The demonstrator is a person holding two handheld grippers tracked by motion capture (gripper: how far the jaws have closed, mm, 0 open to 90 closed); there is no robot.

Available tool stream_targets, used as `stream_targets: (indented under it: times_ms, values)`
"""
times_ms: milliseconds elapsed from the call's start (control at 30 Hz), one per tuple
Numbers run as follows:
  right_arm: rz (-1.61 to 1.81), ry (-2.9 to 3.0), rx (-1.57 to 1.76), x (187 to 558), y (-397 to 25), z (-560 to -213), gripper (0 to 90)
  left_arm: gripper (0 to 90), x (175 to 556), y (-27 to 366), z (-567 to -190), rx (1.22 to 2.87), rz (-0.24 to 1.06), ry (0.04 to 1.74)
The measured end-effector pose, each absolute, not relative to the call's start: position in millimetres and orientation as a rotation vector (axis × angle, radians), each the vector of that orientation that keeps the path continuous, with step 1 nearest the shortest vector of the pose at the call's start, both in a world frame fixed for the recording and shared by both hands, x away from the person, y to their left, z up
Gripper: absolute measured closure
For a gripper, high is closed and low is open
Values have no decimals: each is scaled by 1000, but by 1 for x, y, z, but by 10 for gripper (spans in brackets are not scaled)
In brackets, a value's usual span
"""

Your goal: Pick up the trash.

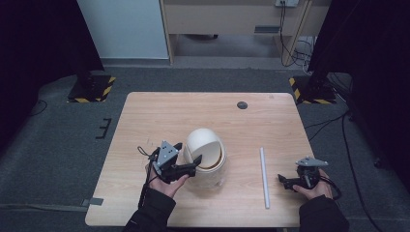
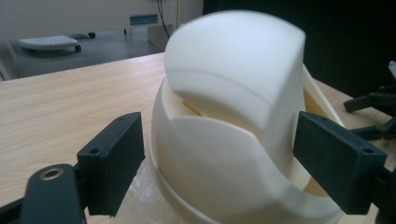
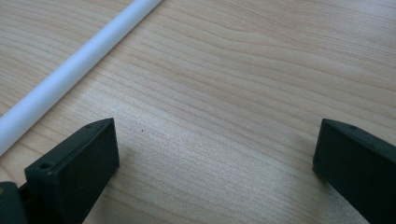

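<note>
Left gripper (image 1: 192, 166): the person's left hand (image 1: 167, 182) is holding it at the near-left of the cream container (image 1: 205, 153), pointing toward it from the left in the high view.
Left fingers (image 2: 112, 161): they are standing wide apart, one on each side of the container in the left gripper view; the right finger is sitting just beside the container's wall, the left finger is clear of it, and nothing is being gripped.
Cream container: it is sitting on the table (image 1: 159, 116) a little near of the middle, a round cream tub with a domed swinging lid (image 2: 238, 70).
Lid: it is tilting up and back over the tub, leaving an opening at the side, through which a yellowish inner wall is showing.
Under the container: something thin and clear is lying at its foot in the left gripper view; what it is cannot be told.
Right gripper (image 1: 283, 181): the person's right hand (image 1: 314, 186) is keeping it low at the table's near-right corner, well apart from the container.
Right fingers (image 3: 74, 172): they are spread wide over bare wood, holding nothing.
White tube (image 1: 264, 177): it is lying flat on the table between the container and the right gripper, running from near to far, untouched.
Small dark disc (image 1: 242, 105): it is lying near the table's far edge.
</note>
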State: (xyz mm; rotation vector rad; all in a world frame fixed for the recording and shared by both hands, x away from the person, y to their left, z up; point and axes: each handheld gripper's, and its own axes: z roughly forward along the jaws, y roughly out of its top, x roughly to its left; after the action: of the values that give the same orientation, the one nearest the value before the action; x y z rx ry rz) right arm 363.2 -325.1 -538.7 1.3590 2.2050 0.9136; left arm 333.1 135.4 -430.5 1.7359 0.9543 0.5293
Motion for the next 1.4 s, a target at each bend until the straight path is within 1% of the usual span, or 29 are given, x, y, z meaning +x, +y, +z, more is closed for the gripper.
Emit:
stream_targets:
  times_ms: [133,267,367,700,733,767,833,933,967,1000,1033,1133,1167,1233,1300,1400]
  values:
    - [914,2202,1361,363,-325,-539,6,158,335,135,-433,1755,524,966]
    - [917,2202,1362,363,-325,-538,28,164,336,133,-432,1758,524,958]
    - [914,2203,1363,363,-325,-537,63,184,337,132,-426,1752,531,930]
    - [915,2221,1350,363,-326,-535,93,234,335,132,-406,1722,519,840]
    - [918,2227,1340,363,-326,-534,141,243,334,132,-404,1723,521,831]
    - [918,2227,1340,363,-326,-534,141,243,333,132,-404,1723,520,824]
    - [916,2241,1332,363,-325,-532,198,258,330,132,-402,1721,520,812]
    - [927,2233,1328,364,-325,-529,221,258,327,133,-401,1721,519,806]
    - [957,2196,1330,364,-326,-523,258,259,325,135,-400,1724,517,799]
    - [957,2196,1330,364,-326,-523,258,259,325,135,-400,1724,517,799]
    - [994,2150,1336,364,-325,-516,277,258,322,139,-398,1717,520,794]
    - [1024,2113,1344,364,-323,-509,287,256,317,147,-395,1705,529,791]
    - [1057,2085,1335,364,-321,-502,293,255,311,159,-394,1698,548,795]
    - [1069,2078,1333,364,-319,-499,300,255,308,166,-394,1691,552,802]
    - [1093,2071,1308,366,-313,-490,324,252,303,180,-396,1688,570,826]
    - [1103,2081,1303,367,-307,-487,330,248,299,202,-406,1709,592,879]
